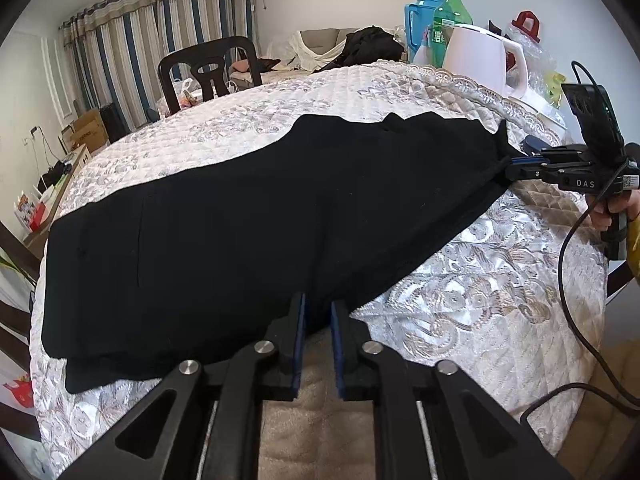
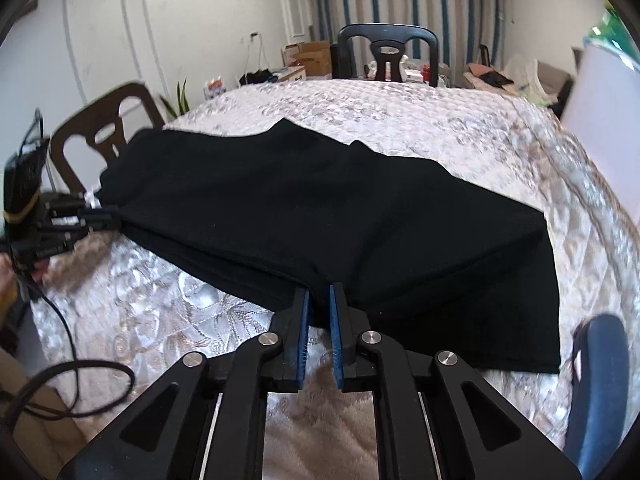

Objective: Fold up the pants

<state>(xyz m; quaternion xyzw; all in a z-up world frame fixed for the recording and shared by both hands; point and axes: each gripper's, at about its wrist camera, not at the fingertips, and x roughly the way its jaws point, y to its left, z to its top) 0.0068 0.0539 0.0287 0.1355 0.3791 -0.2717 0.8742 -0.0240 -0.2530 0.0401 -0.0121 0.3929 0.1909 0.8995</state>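
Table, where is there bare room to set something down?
Free cloth beyond the pants, toward the far chair, and along the near edge between the two claws. Crowded at the corner with the kettle and bottles.

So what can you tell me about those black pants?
The black pants look like soft, plain dark cloth, lying flat and doubled lengthwise on the quilted tablecloth. One layer peeks out beneath the other. The left gripper and right gripper sit at the near edge, jaws slightly apart, with cloth between them.
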